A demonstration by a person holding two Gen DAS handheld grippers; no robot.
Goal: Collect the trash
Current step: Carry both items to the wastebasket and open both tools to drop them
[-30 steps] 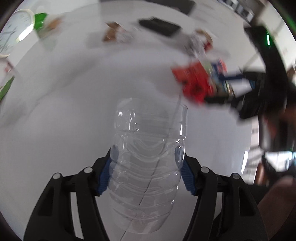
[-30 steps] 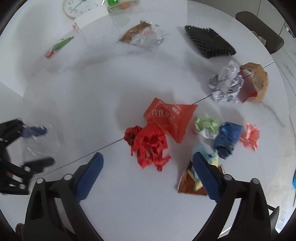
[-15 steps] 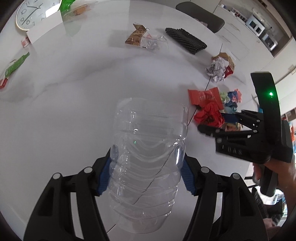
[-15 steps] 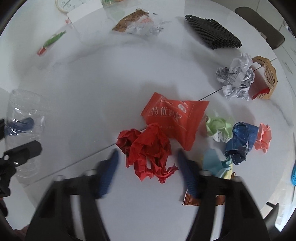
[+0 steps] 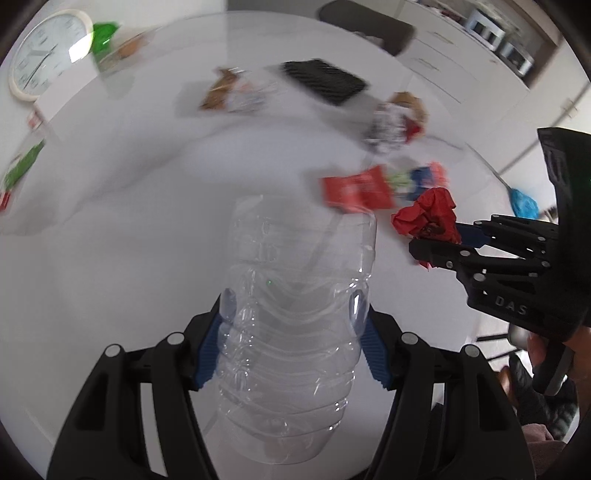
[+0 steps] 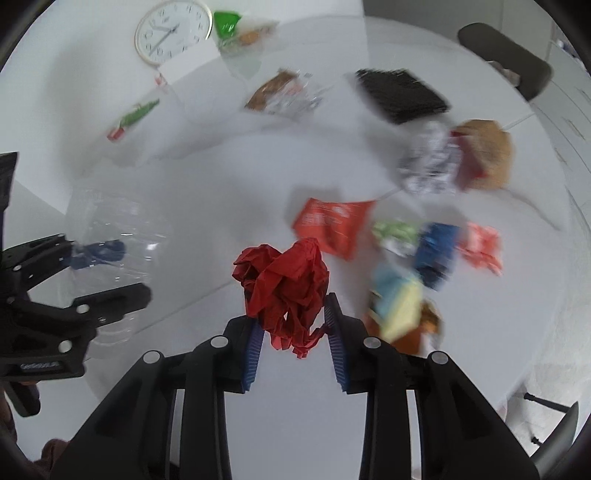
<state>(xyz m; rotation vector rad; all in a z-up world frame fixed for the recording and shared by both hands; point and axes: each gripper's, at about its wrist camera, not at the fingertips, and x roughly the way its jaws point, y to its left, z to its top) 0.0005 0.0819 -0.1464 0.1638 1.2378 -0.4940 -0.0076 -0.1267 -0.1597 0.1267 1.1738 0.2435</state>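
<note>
So you've got the cut bottle [image 5: 295, 314] clamped mouth-forward between the left gripper [image 5: 291, 332] pads, prob. as a bin. Your right gripper [image 6: 295, 332] pinches the red wad [image 6: 284, 291] btwn its jaws, seemingly off the table [image 6: 221, 177]; blurry tho.

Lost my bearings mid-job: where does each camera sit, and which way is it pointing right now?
Left wrist: rides the left gripper, looking along its fingers across the white table; clear plastic bottle clamped; the right gripper and a hand show at right.
Right wrist: rides the right gripper, facing the table's trash pile; crumpled red paper pinched; the left gripper shows at left.
Shared: bottle, red paper, red packet, wall clock.
</note>
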